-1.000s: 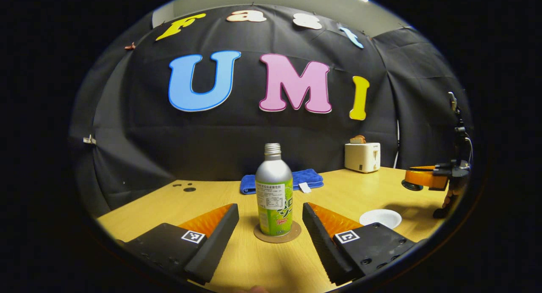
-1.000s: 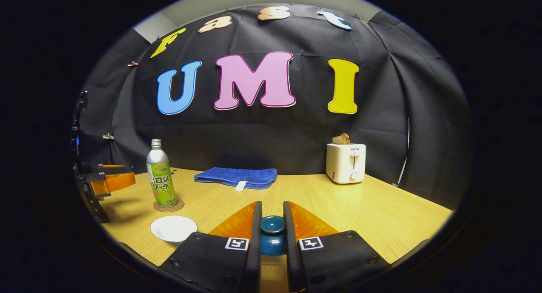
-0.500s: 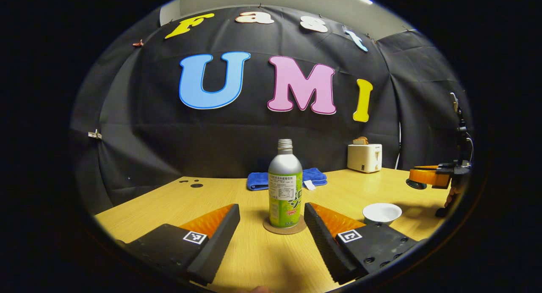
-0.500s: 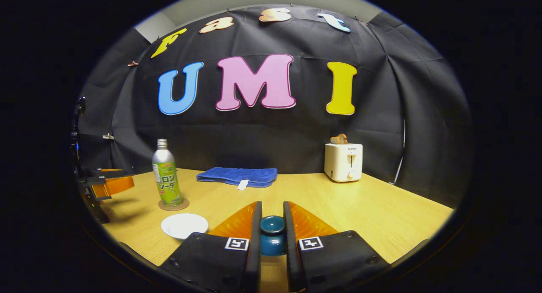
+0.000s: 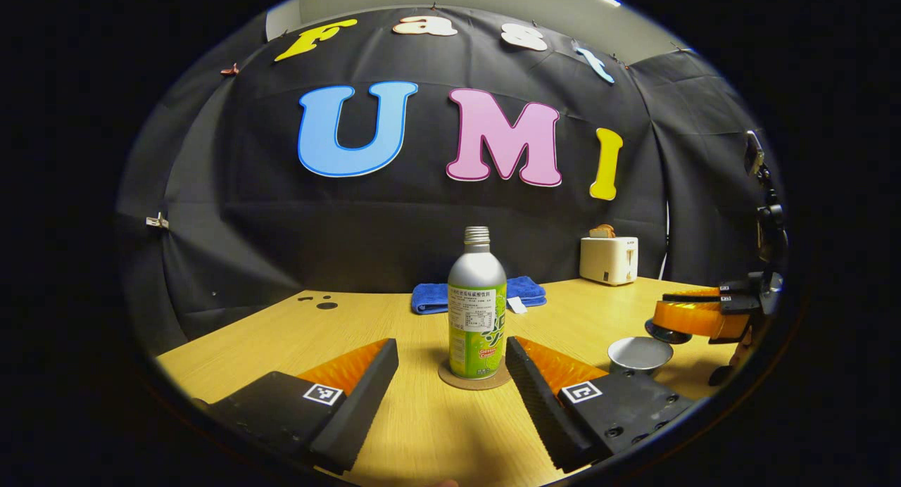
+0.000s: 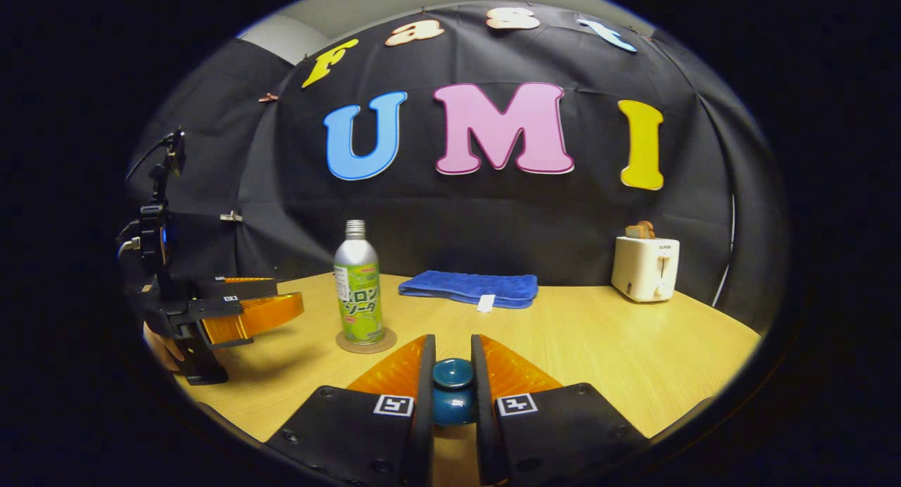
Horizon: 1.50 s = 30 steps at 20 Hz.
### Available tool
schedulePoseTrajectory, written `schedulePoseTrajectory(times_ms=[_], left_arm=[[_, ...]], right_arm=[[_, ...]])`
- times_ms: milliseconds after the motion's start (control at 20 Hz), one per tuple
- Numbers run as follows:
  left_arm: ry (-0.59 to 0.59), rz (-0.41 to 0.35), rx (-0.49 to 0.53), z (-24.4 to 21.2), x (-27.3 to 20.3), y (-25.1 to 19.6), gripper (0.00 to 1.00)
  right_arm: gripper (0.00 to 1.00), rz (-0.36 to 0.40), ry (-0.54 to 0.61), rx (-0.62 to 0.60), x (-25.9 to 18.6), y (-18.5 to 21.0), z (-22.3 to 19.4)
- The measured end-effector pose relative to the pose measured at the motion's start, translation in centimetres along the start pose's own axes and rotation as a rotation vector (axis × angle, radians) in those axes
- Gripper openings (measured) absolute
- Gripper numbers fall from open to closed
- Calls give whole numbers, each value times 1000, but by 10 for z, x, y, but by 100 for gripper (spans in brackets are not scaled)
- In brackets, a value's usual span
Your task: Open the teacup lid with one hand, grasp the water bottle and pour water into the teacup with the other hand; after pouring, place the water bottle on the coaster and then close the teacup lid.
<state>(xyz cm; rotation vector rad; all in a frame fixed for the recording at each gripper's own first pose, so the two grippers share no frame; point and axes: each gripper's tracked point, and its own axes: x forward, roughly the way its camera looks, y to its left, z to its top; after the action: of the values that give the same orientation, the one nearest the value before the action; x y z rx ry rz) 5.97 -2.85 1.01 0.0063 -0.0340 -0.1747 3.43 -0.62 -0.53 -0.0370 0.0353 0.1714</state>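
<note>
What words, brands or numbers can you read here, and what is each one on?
Water bottle: printed label, too small and blurred to quote.
Toaster: small mark on its front, too small to read.
Square tags: coded patterns, no words.

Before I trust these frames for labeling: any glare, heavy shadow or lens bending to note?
Left gripper view: table edge bows from fisheye; soft shadow beside the water bottle; sheen on its metal shoulder. Right gripper view: the left tool casts a dark shadow on the table; lid knob sharp.
</note>
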Motion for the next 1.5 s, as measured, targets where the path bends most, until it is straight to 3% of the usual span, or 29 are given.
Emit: schedulePoseTrajectory(times_ms=[400, 650, 850, 1100, 1150, 1500], left_arm=[[1, 6, 1, 0, 0, 2, 97], [2, 7, 1, -1, 2, 1, 97], [2, 22, 1, -1, 1, 5, 97], [3, 34, 0, -3, -1, 8, 97], [3, 35, 0, -4, 1, 7, 97], [3, 46, 1, -3, -1, 9, 97]], right_arm=[[29, 26, 175, 16, 23, 13, -28], [35, 10, 176, 5, 22, 10, -27], [48, -5, 90, 4, 14, 8, -12], [91, -29, -37, 37, 4, 1, 6], [95, -51, -36, 25, 3, -4, 5], [98, -136, -38, 32, -4, -39, 4]])
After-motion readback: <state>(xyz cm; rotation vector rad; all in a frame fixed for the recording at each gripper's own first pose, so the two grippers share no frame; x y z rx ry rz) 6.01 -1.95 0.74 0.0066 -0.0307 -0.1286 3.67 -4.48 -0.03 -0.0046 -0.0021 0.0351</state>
